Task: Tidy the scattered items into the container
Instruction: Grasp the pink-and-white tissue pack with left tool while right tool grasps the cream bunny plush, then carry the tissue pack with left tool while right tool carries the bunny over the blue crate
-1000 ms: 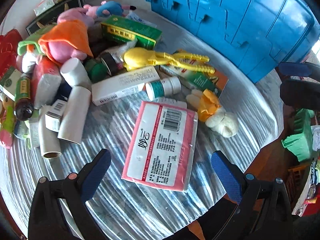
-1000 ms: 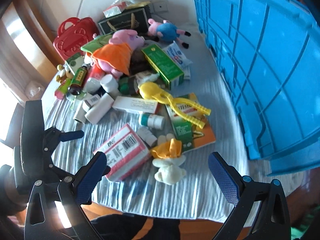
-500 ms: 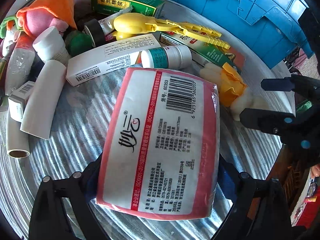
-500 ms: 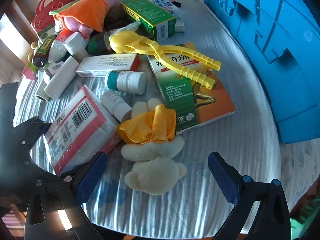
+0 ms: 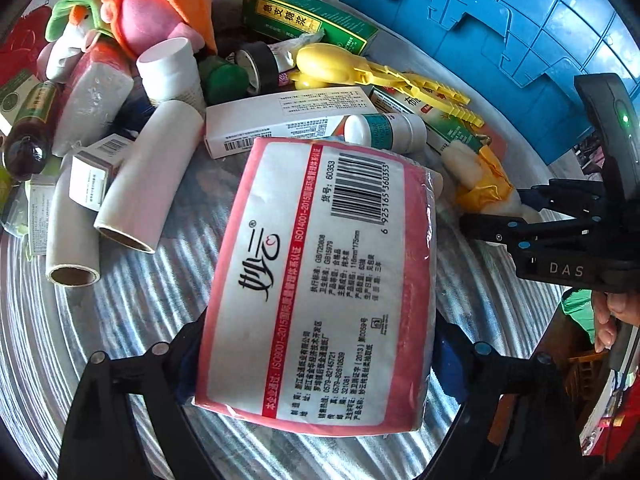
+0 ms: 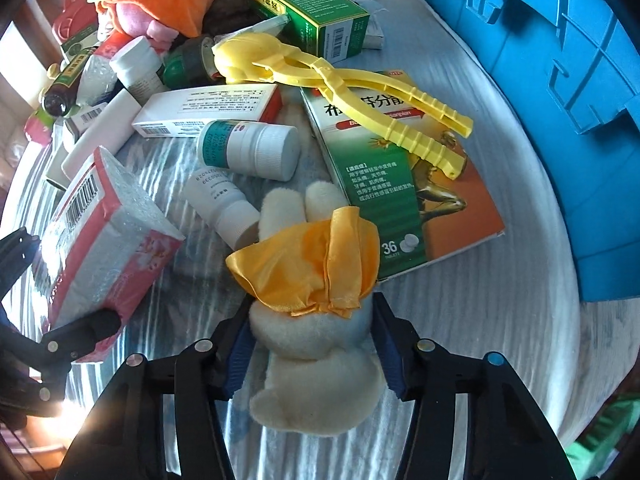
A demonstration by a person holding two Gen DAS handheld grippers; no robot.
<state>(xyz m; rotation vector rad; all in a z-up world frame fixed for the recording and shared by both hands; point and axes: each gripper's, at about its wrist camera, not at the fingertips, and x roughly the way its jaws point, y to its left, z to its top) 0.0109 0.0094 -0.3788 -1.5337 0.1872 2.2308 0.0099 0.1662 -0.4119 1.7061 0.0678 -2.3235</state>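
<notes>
Left tongs (image 5: 316, 344): now clamp pink tissue pack (image 5: 320, 280), were wide, pack flat | right tongs (image 6: 310, 344): closed onto cream plush toy (image 6: 316, 344), were wide | both near worktop (image 6: 500, 320) edge, blue container (image 6: 560, 80) far right | judged: both grasped, lift next.

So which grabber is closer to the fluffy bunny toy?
Right. The right gripper has its fingers on both sides of the bunny; the left gripper holds the pink tissue pack beside it.
</notes>
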